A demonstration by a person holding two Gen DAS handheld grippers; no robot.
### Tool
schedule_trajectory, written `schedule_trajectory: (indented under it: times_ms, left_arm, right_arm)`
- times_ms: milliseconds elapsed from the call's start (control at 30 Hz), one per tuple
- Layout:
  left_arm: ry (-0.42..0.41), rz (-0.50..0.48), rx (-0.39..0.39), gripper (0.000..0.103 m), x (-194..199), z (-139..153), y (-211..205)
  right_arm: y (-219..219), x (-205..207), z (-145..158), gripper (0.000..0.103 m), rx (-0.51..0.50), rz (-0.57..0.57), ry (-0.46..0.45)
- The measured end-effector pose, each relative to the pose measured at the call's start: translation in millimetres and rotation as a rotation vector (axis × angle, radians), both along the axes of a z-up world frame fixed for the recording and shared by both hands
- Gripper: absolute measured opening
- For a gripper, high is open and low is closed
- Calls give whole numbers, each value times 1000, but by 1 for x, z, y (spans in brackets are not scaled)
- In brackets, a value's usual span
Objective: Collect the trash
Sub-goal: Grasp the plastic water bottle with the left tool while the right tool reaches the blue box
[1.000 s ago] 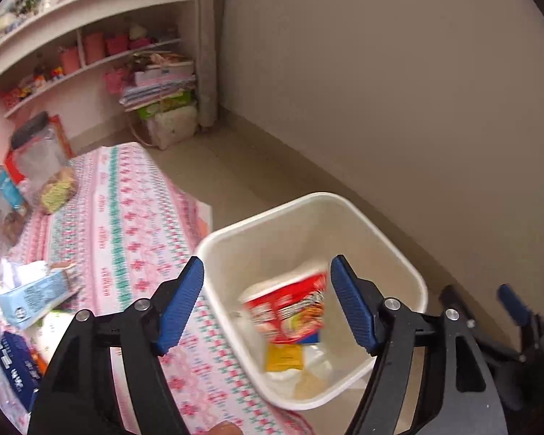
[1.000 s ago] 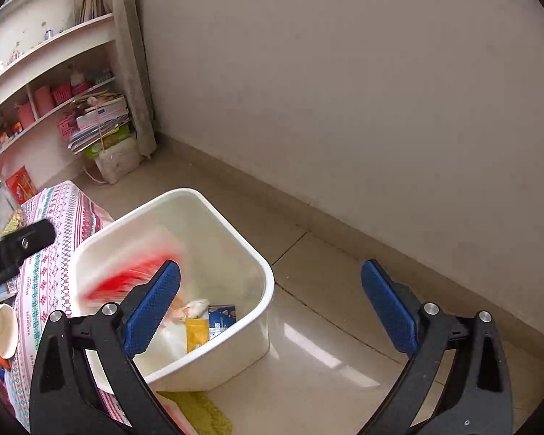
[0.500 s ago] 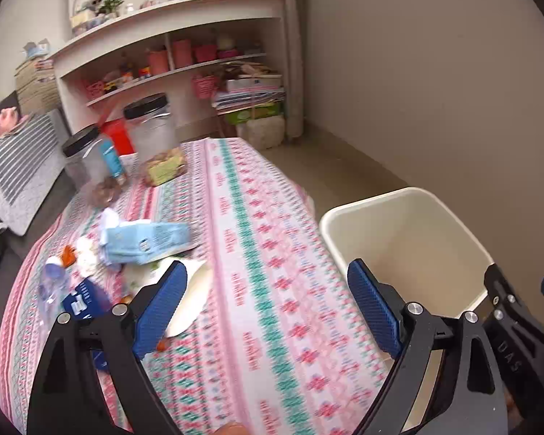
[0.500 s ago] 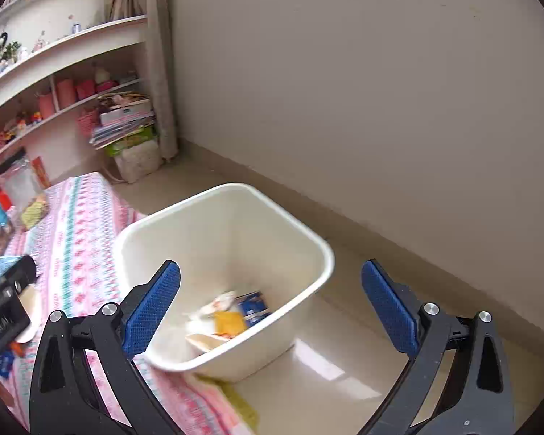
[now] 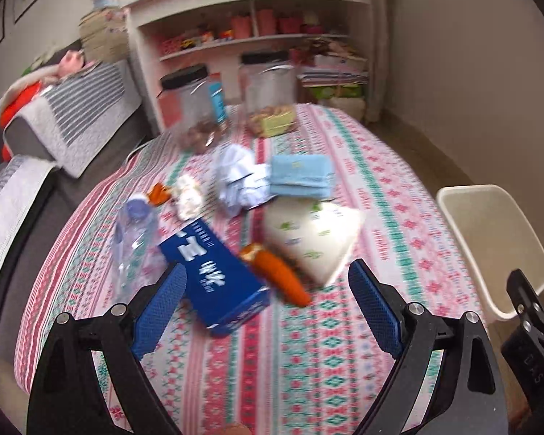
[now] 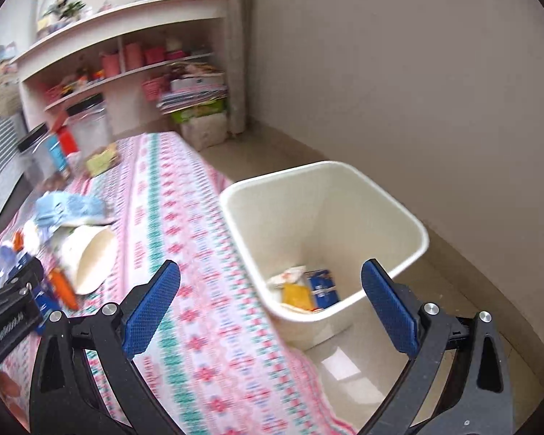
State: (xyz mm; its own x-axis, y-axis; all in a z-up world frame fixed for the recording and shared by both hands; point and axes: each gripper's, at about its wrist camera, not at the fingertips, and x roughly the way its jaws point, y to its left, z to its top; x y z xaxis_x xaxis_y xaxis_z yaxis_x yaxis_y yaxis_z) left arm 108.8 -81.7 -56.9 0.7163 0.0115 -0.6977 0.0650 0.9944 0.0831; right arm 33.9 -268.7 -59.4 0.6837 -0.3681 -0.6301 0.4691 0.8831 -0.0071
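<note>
A white bin (image 6: 344, 217) stands on the floor beside the table and holds several wrappers (image 6: 304, 288); its rim also shows in the left wrist view (image 5: 489, 239). My left gripper (image 5: 268, 311) is open and empty above the table, just short of a blue box (image 5: 214, 275) and an orange carrot-shaped thing (image 5: 279, 275). Beyond lie a paper cup (image 5: 315, 239), a clear plastic bottle (image 5: 134, 239), a light blue packet (image 5: 301, 175) and crumpled tissue (image 5: 235, 177). My right gripper (image 6: 268, 304) is open and empty over the table edge, next to the bin.
The table has a pink and green patterned cloth (image 5: 344, 344). Two clear jars with black lids (image 5: 188, 108) stand at its far end. Shelves (image 5: 257, 36) line the back wall. A sofa with a striped cover (image 5: 65, 116) is on the left. Bare floor (image 6: 453, 290) lies around the bin.
A red wrapper fell into the bin a second ago. Both grippers, still open, have since swung left from the bin toward the table's litter.
</note>
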Motion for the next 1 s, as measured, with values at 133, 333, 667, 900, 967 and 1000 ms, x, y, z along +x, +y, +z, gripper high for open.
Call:
schedule_trajectory:
  times_ms: [133, 333, 667, 900, 967, 1000]
  left_arm:
    - [30, 71, -25, 88, 10, -6, 31]
    - [49, 180, 29, 88, 36, -2, 75]
    - [319, 339, -91, 88, 114, -42, 146]
    - [421, 276, -180, 63, 126, -60, 164]
    - [428, 227, -203, 63, 115, -60, 169]
    - [426, 213, -207, 63, 110, -60, 171]
  right_arm:
    - [17, 3, -1, 96, -16, 38, 15]
    - [30, 8, -5, 96, -20, 73, 35]
    - [72, 19, -3, 96, -65, 296, 25]
    - [128, 37, -1, 96, -125, 574, 43]
    - [142, 47, -2, 96, -111, 666, 59]
    - [149, 53, -3, 96, -108, 696, 72]
